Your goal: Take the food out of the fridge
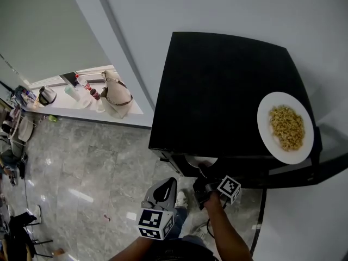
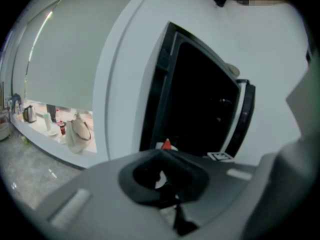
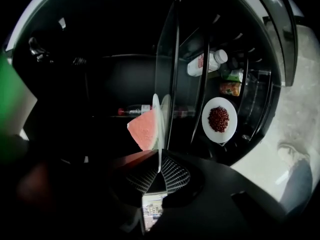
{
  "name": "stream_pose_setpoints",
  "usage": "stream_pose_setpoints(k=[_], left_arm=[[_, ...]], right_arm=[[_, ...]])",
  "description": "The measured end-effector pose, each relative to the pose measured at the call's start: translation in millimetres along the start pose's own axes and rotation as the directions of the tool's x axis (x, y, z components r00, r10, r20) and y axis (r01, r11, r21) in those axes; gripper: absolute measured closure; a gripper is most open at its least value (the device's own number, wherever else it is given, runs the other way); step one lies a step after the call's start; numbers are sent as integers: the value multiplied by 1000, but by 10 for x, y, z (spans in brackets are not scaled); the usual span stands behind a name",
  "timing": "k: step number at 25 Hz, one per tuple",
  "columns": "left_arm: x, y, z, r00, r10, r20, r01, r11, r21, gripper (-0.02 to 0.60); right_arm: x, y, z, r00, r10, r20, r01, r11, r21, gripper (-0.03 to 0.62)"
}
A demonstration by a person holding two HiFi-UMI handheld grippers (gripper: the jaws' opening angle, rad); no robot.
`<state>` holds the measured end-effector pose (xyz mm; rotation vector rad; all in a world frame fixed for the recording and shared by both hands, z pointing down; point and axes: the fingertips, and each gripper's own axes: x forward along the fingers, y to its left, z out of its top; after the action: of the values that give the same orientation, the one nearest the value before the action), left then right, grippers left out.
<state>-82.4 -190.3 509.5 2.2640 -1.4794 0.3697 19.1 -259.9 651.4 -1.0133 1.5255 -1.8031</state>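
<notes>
Food slice (image 3: 144,129) lay on plate (image 3: 156,109) inside fridge (image 1: 217,91). Right tool (image 3: 159,170) clenched on plate rim. Left tool (image 2: 162,181) closed, empty. Risks: thin edge grip let plate tip, slice slid off; rim snagged shelf (image 3: 175,59).

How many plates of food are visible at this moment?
3. The pasta plate sits on top of the fridge. The pink-slice plate is clamped edge-on in the right gripper. The red-bean plate rests inside the fridge. More may be hidden inside.
</notes>
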Motion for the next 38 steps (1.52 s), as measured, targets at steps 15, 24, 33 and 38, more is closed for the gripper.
stream_pose_setpoints(k=[15, 24, 33, 38], left_arm=[[-135, -133, 120, 999, 4, 35, -4, 1000, 8, 597], [-412, -294, 278, 994, 41, 101, -43, 999, 10, 597], [-826, -574, 414, 981, 84, 176, -83, 996, -10, 597], [-1023, -677, 619, 974, 69, 216, -70, 998, -3, 597]], right_arm=[[-476, 146, -79, 996, 12, -83, -15, 999, -34, 583], [-1182, 733, -391, 982, 35, -186, -51, 995, -85, 583], [-1952, 1565, -637, 955, 88, -284, -112, 991, -70, 583], [-2233, 2059, -792, 939, 108, -326, -144, 986, -87, 583]])
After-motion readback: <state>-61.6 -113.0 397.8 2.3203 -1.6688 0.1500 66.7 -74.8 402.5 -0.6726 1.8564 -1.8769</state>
